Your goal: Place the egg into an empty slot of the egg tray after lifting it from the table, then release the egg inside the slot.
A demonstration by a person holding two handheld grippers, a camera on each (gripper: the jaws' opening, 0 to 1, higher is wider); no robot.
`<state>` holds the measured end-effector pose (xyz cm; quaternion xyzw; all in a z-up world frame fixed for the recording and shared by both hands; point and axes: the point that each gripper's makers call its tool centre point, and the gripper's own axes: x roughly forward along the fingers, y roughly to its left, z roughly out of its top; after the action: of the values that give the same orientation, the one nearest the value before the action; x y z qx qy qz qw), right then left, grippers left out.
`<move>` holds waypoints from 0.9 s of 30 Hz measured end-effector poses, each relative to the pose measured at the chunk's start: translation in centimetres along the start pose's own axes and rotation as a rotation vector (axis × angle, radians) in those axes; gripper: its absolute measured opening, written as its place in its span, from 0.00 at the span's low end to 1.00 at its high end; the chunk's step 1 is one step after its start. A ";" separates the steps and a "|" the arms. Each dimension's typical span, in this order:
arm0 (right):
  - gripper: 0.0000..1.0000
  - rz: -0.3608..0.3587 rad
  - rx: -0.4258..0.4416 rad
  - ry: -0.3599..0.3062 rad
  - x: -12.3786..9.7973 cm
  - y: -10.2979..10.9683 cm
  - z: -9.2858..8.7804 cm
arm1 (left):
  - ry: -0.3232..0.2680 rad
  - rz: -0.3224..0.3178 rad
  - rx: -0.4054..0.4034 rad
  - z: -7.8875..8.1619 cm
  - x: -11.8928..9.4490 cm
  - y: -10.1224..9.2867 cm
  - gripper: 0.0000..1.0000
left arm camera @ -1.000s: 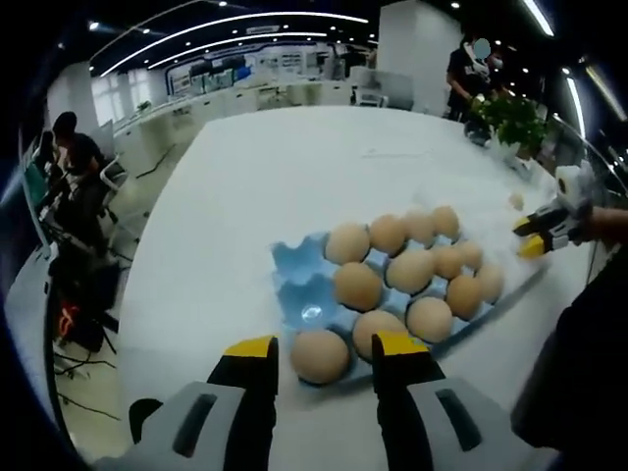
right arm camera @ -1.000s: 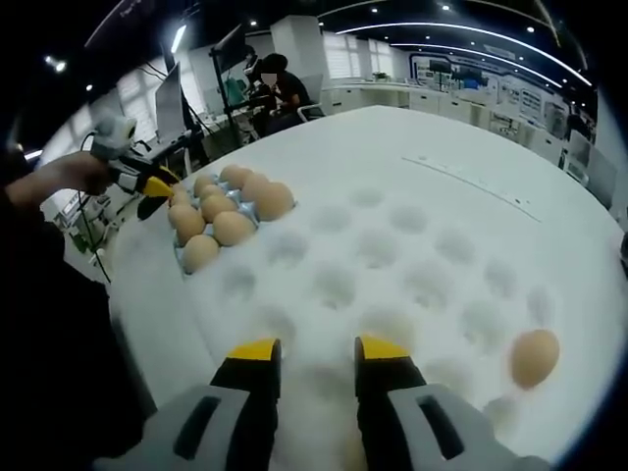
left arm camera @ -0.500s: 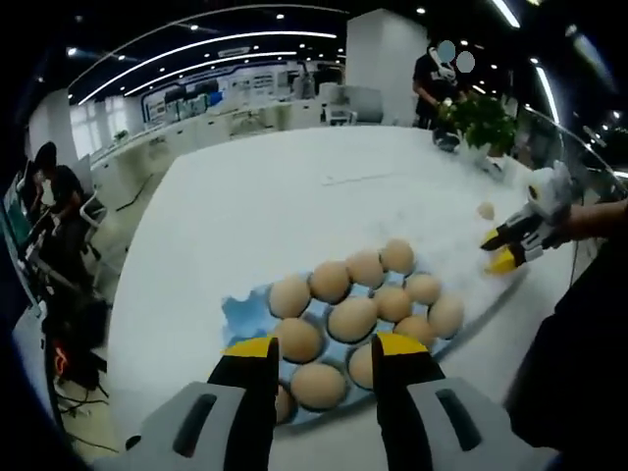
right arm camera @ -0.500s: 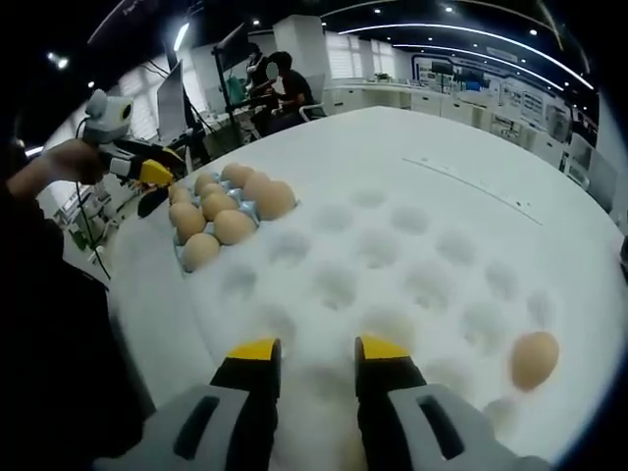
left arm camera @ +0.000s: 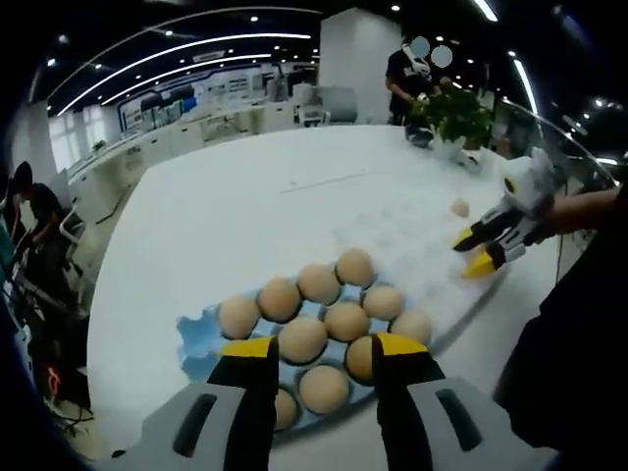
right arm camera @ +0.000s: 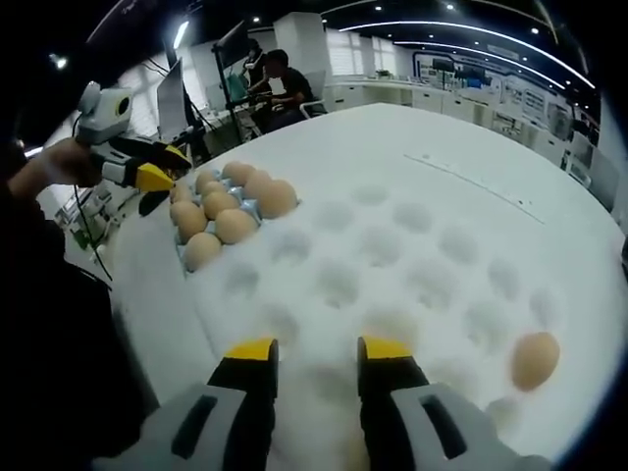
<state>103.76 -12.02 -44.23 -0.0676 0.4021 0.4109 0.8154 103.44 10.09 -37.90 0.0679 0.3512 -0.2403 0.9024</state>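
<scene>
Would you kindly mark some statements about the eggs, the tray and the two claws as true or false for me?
1. The blue moulded egg tray holds several brown eggs. True.
2. The right claw is shut on an egg. False: its jaws stand apart with nothing between them.
3. A lone brown egg lies on the white dimpled foam mat, apart from the tray. True.
4. The left claw hovers over the lone egg. False: it is open above the blue tray.
5. Every slot in the tray is filled. False: an empty blue slot shows at the tray's end in the left gripper view.
</scene>
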 end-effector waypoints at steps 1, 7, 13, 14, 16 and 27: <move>0.36 -0.003 0.040 -0.006 -0.2 -0.2 0.2 | 0.000 -0.001 0.000 0.0 0.0 -0.1 0.38; 0.33 -0.034 0.088 -0.013 -2.2 -2.0 -0.1 | 0.005 -0.013 0.006 -0.2 0.0 -0.6 0.38; 0.32 -0.081 0.095 -0.033 -4.5 -3.6 -0.8 | 0.013 -0.020 0.000 -0.4 0.1 -0.6 0.38; 0.32 -0.088 0.088 -0.028 -4.7 -3.8 -1.0 | 0.011 -0.020 -0.002 -0.4 0.1 -0.6 0.38; 0.32 -0.098 0.081 -0.019 -5.1 -4.1 -1.5 | 0.009 -0.021 -0.005 -0.3 0.1 -0.6 0.38; 0.32 -0.141 -0.124 0.079 -5.3 -3.9 -3.5 | 0.014 -0.021 -0.006 -0.6 0.0 -0.7 0.38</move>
<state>102.67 -19.36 -43.62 -0.1620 0.4020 0.3737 0.8201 102.77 9.62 -38.33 0.0633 0.3589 -0.2483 0.8975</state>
